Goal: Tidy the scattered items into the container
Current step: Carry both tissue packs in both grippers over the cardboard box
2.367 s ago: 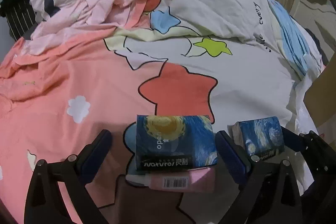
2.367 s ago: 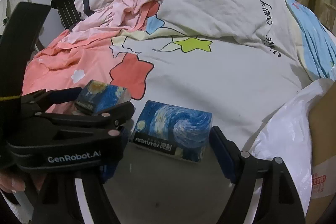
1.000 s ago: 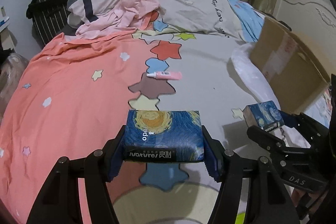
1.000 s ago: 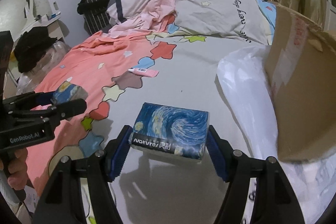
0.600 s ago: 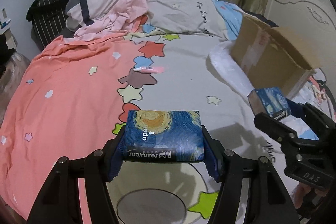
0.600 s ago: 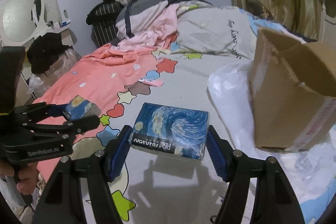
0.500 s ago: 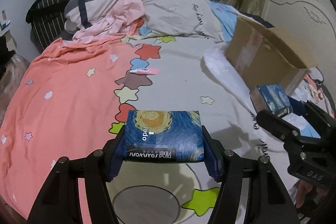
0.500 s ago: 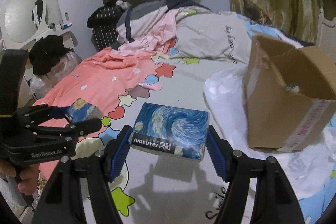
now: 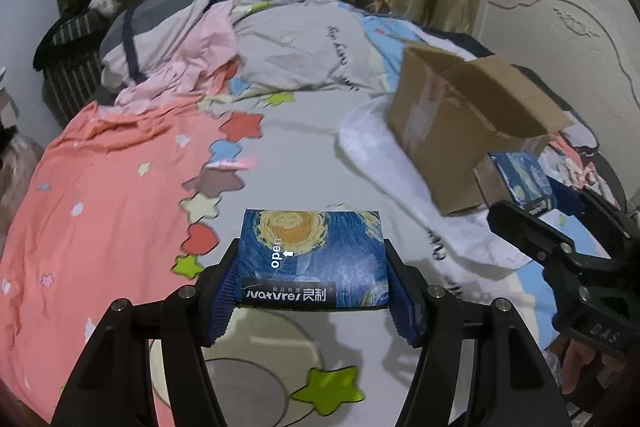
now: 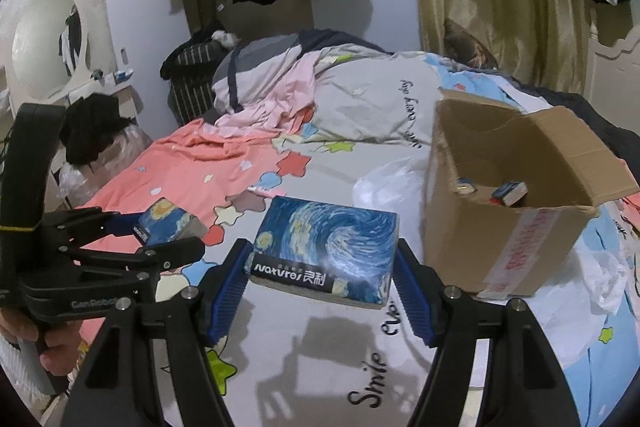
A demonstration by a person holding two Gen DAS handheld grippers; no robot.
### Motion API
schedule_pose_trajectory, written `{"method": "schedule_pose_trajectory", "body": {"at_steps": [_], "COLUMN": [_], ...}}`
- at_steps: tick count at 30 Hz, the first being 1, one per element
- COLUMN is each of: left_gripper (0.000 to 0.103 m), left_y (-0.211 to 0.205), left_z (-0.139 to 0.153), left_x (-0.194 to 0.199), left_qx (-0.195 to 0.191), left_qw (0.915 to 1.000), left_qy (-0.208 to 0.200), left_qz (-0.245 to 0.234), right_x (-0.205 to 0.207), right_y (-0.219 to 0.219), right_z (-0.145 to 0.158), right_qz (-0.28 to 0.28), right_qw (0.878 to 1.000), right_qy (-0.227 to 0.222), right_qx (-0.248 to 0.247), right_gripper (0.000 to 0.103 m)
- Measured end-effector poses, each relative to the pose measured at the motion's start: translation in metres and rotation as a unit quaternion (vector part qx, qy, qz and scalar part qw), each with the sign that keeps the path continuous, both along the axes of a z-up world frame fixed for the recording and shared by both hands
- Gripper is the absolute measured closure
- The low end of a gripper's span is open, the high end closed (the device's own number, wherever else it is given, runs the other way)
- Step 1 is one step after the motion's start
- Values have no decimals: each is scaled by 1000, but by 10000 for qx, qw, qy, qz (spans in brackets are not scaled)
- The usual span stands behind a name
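Note:
My left gripper (image 9: 314,293) is shut on a blue starry-night tissue pack (image 9: 314,259), held above the bed. My right gripper (image 10: 322,285) is shut on a second tissue pack (image 10: 326,245) of the same print. Each gripper shows in the other view: the right one (image 9: 532,211) with its pack (image 9: 516,183) at the right edge, the left one (image 10: 156,233) with its pack (image 10: 166,225) at the left. An open cardboard box (image 10: 508,195) stands on the bed to the right, small items inside. A pink tube (image 9: 236,163) lies on the star-print sheet.
A white plastic bag (image 9: 376,147) lies under and beside the box. Crumpled pink and grey bedding (image 9: 200,43) piles up at the far end. A striped basket (image 10: 192,83) and a headboard (image 9: 560,39) border the bed. A hand (image 10: 48,347) grips the left tool.
Both grippers closed on their tissue packs and lifted them off the bed. Since then both have risen and pulled back, bringing the cardboard box into view at the right.

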State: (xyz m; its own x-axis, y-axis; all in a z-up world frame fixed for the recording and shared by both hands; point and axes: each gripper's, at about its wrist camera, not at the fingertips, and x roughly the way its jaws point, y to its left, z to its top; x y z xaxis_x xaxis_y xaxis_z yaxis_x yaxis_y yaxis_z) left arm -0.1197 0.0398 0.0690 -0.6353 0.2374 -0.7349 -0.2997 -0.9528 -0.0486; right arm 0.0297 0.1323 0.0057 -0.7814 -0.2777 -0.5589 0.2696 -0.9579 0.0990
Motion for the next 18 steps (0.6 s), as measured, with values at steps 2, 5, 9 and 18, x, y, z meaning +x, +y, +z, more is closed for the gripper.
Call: {"method": "schedule_pose_trajectory", "body": {"at_steps": [2,5,9,18], "left_gripper": [38,38,38,38], "left_y": [12,29,52,107], "left_z": [4,9,18,35], "left_x": [-1,-2,-6,-22], "left_qx": [-28,-2,34,152], "left_qw": [9999,9996,9987,9953], "left_qy": [-5,7,60,26], "left_qz": [-129,-298,-496,-957], "right_x": [-1,-3,-6,-13], "right_y": [9,25,51,95], "right_z": [4,10,17,29], "right_qz": [-54,-164,-366,-770], "right_qw": [10000,9998,9992,9967], "right_qy": [34,87,141,189], "right_qx": [-4,-24,-115,-169], "right_gripper": [37,37,37,37]}}
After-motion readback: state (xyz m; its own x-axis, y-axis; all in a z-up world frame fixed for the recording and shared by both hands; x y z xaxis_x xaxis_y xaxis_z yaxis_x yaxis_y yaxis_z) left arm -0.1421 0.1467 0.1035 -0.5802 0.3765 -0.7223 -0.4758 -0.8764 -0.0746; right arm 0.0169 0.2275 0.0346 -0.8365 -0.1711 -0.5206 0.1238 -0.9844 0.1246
